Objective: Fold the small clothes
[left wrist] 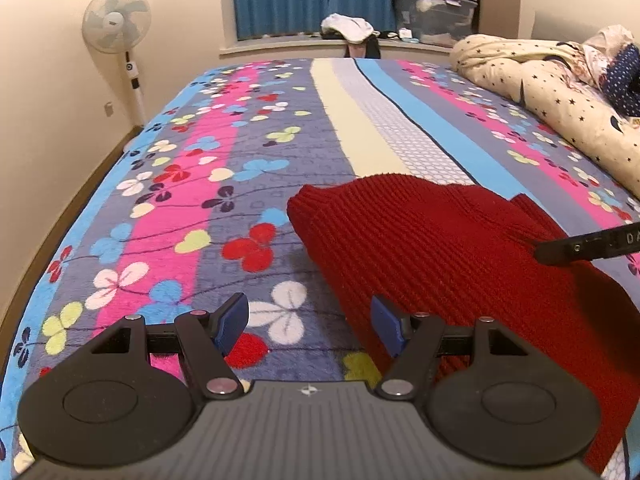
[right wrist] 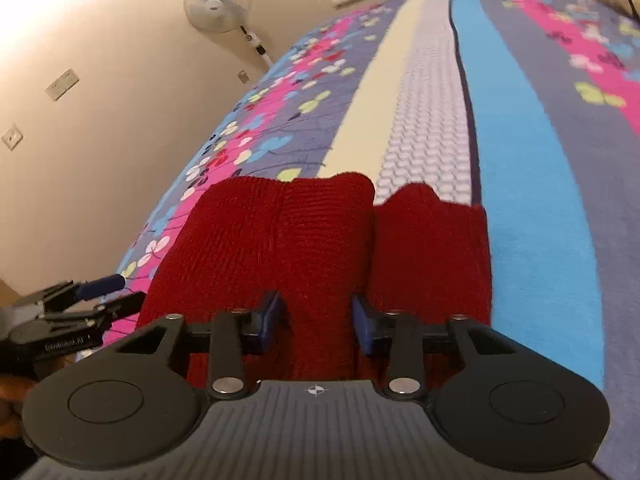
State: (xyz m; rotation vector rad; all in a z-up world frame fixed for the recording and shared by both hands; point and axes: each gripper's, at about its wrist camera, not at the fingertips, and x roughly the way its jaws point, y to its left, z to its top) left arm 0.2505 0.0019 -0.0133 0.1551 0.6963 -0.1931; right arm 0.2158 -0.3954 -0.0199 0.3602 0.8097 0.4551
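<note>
A red ribbed knit garment (left wrist: 432,240) lies folded on the flowered bedspread (left wrist: 224,184). My left gripper (left wrist: 310,320) is open and empty, low over the bedspread at the garment's left edge, its right finger (left wrist: 386,322) over the red knit. My right gripper (right wrist: 316,318) is open, with a raised fold of the red garment (right wrist: 320,240) between its blue pads; the pads stand apart from the cloth. The right gripper shows as a black bar in the left wrist view (left wrist: 588,246), resting on the garment. The left gripper shows at the left in the right wrist view (right wrist: 76,300).
A rolled star-print quilt (left wrist: 556,92) lies at the bed's far right. A standing fan (left wrist: 118,24) is by the left wall. Plastic storage boxes (left wrist: 436,12) and piled clothes (left wrist: 348,28) sit on the window sill behind the bed. The bed's left edge drops to the floor.
</note>
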